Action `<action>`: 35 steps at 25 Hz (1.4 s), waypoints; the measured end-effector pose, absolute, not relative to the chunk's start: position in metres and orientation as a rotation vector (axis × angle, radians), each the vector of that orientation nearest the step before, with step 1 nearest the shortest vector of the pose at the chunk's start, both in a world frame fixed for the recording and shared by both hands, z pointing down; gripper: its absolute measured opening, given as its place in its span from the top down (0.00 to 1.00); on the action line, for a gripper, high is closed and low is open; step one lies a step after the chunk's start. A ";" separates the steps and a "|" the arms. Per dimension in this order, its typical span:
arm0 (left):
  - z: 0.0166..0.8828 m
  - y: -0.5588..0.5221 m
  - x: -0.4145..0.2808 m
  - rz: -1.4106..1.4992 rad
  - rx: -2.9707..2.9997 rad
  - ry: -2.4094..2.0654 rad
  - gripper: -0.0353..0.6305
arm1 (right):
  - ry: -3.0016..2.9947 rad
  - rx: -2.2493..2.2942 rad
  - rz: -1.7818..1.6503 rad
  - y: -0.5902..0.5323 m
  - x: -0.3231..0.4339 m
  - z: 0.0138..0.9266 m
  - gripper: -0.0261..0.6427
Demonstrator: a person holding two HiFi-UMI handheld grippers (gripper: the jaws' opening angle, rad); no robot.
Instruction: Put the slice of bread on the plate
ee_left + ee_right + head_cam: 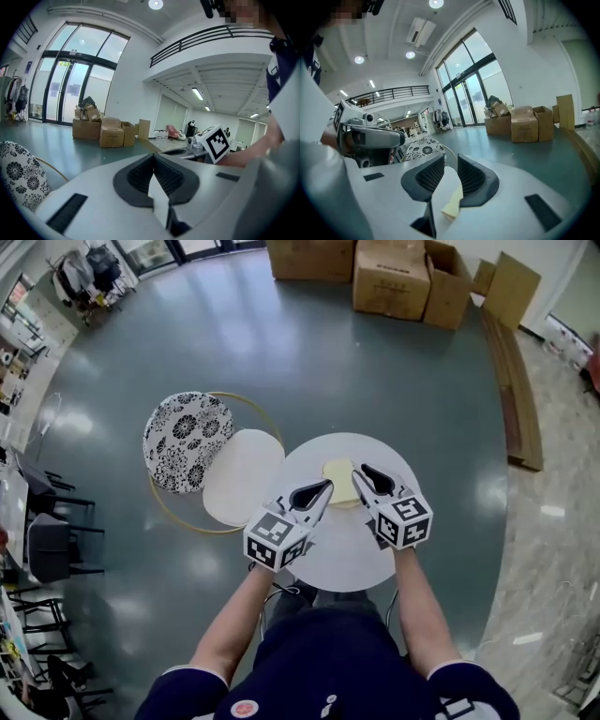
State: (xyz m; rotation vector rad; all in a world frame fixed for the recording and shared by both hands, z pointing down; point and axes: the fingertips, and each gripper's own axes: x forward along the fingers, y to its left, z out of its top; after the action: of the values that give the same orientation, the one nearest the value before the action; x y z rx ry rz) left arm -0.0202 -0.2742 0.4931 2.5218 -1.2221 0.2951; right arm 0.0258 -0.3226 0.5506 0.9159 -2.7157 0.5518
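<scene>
From the head view, the slice of bread (338, 476) lies flat on the far part of the round white table (347, 559). The left tool (325, 486) points at its left edge and the right tool (361, 470) at its right edge. A white disc (242, 476) and a patterned disc (186, 440) sit just left of the table.

In the left gripper view, the left tool's jaws meet at the tips, with nothing between them.

In the right gripper view, the jaws stand narrowly apart, and a pale corner of the bread shows in the gap.

We hold both forearms (232, 620) forward, tips angled toward each other. Our left hand-held gripper (326, 487) has its jaws pressed together; our right hand-held gripper (367, 472) has them apart.
</scene>
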 end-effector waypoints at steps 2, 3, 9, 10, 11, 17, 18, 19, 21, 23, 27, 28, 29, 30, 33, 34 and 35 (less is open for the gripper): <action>0.479 -0.273 -0.018 0.261 2.548 -1.220 0.94 | -2.751 0.927 0.496 -0.316 0.027 0.529 0.86; 0.473 -0.273 -0.017 0.245 2.560 -1.218 0.94 | -2.767 0.932 0.468 -0.313 0.027 0.518 0.88; 0.438 -0.270 -0.014 0.156 2.625 -1.218 0.94 | -2.853 0.976 0.328 -0.299 0.036 0.460 0.95; 0.432 -0.269 -0.013 0.145 2.636 -1.217 0.94 | -2.866 0.983 0.310 -0.297 0.038 0.451 0.95; 0.426 -0.268 -0.011 0.139 2.649 -1.216 0.94 | -2.880 0.987 0.294 -0.294 0.040 0.442 0.95; 0.396 -0.259 -0.004 0.110 2.729 -1.206 0.94 | -2.952 0.953 0.215 -0.274 0.042 0.400 0.95; 0.392 -0.258 -0.003 0.102 2.737 -1.202 0.94 | -2.963 0.948 0.205 -0.271 0.042 0.394 0.95; 0.388 -0.257 -0.003 0.093 2.743 -1.198 0.94 | -2.972 0.945 0.195 -0.268 0.042 0.389 0.95; 0.383 -0.254 -0.003 0.077 2.751 -1.196 0.94 | -2.987 0.941 0.172 -0.263 0.042 0.382 0.95; 0.379 -0.251 -0.002 0.066 2.755 -1.198 0.94 | -2.994 0.934 0.155 -0.260 0.041 0.377 0.95; 0.371 -0.250 -0.001 0.051 2.757 -1.198 0.94 | -2.997 0.924 0.155 -0.257 0.041 0.372 0.95; 0.369 -0.249 -0.002 0.048 2.757 -1.199 0.94 | -2.997 0.923 0.156 -0.257 0.041 0.370 0.95; 0.368 -0.249 -0.002 0.046 2.757 -1.200 0.94 | -2.997 0.923 0.155 -0.257 0.041 0.370 0.95; 0.368 -0.249 -0.001 0.043 2.757 -1.201 0.94 | -2.997 0.922 0.154 -0.257 0.041 0.370 0.95; 0.368 -0.247 -0.001 0.037 2.756 -1.203 0.94 | -3.004 0.918 0.156 -0.256 0.041 0.371 0.95; 0.367 -0.247 -0.002 0.036 2.756 -1.203 0.94 | -3.005 0.918 0.157 -0.256 0.040 0.370 0.95; 0.367 -0.246 -0.003 0.035 2.756 -1.204 0.94 | -3.006 0.919 0.157 -0.256 0.040 0.369 0.95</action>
State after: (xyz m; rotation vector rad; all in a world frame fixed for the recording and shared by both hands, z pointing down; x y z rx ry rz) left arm -0.0028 -0.2463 0.3668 2.7555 -1.2037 0.0346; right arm 0.0398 -0.2555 0.3685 0.9192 -3.0060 0.1569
